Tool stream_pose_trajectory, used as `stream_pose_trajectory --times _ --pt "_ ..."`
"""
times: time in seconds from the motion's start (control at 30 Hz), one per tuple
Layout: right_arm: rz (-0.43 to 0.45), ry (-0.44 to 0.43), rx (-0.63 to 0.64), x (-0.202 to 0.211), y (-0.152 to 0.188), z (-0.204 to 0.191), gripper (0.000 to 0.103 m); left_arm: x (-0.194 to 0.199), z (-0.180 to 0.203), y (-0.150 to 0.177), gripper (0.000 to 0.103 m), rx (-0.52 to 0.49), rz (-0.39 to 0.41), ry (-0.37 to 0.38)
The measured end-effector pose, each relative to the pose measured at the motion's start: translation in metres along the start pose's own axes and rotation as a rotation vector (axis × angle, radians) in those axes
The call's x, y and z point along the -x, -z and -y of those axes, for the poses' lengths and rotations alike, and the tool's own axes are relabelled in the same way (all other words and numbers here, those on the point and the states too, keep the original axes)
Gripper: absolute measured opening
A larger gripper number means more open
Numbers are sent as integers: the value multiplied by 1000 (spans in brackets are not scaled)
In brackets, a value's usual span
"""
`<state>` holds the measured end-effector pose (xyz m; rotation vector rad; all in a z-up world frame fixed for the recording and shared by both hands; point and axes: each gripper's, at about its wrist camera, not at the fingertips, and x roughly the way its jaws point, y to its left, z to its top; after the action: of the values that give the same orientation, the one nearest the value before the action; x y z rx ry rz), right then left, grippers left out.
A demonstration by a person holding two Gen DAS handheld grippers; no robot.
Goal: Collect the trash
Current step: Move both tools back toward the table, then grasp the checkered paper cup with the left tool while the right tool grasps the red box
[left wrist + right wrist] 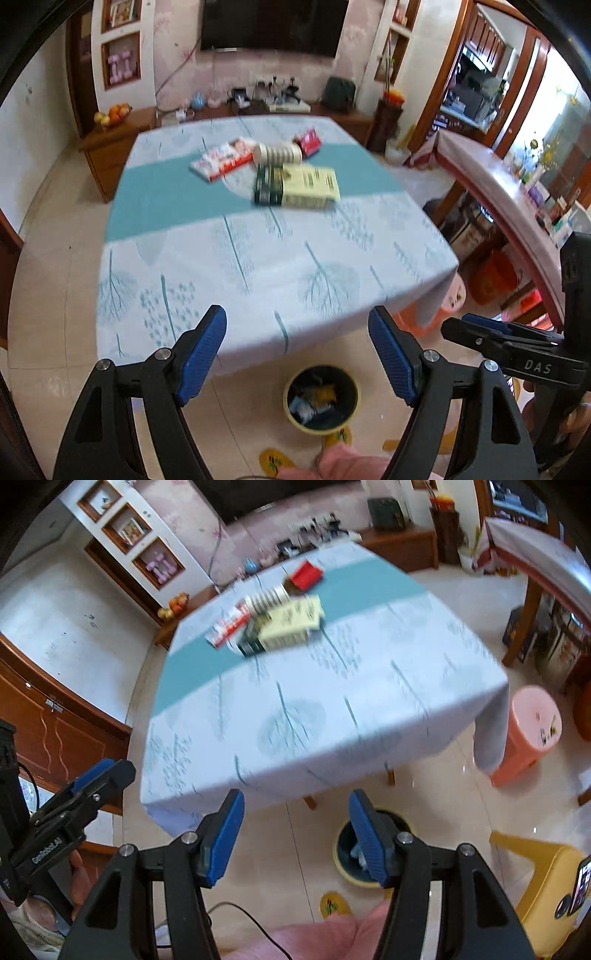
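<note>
Above the frame's lower half, both parted, empty grippers (297, 325) (295, 805) approach; next, reach for the yellow-green cardboard box (299, 186).

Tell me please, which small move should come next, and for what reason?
Probably bring the left tongs forward over the table toward the yellow-green box, the nearest piece of trash. Both tongs are open and empty, the right tongs too, and the bin waits on the floor below.
</note>
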<state>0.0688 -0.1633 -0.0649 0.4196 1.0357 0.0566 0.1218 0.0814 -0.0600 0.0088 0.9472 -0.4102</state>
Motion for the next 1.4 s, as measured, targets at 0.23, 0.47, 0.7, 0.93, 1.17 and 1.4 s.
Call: stream_pose_trajectory --times 0.23,0.47,0.7,0.93,1.17,1.4 --pt "47 -40 65 17 -36 -21 59 14 -10 -31 78 21 65 -24" --pt "30 -113 127 -5 -93 -25 59 2 -15 -77 78 73 96 -88" --pt "-50 -188 206 -55 -170 -6 59 -45 -6 -124 78 165 77 -198" --pt "-135 -210 229 -120 -255 24 59 -126 8 -178 78 242 0 -284" --pt "-201 -217 201 -200 -330 32 59 -211 6 -216 78 254 -94 -386" --pt "-259 -187 10 -280 -382 43 59 -263 -16 -241 78 390 -141 -363"
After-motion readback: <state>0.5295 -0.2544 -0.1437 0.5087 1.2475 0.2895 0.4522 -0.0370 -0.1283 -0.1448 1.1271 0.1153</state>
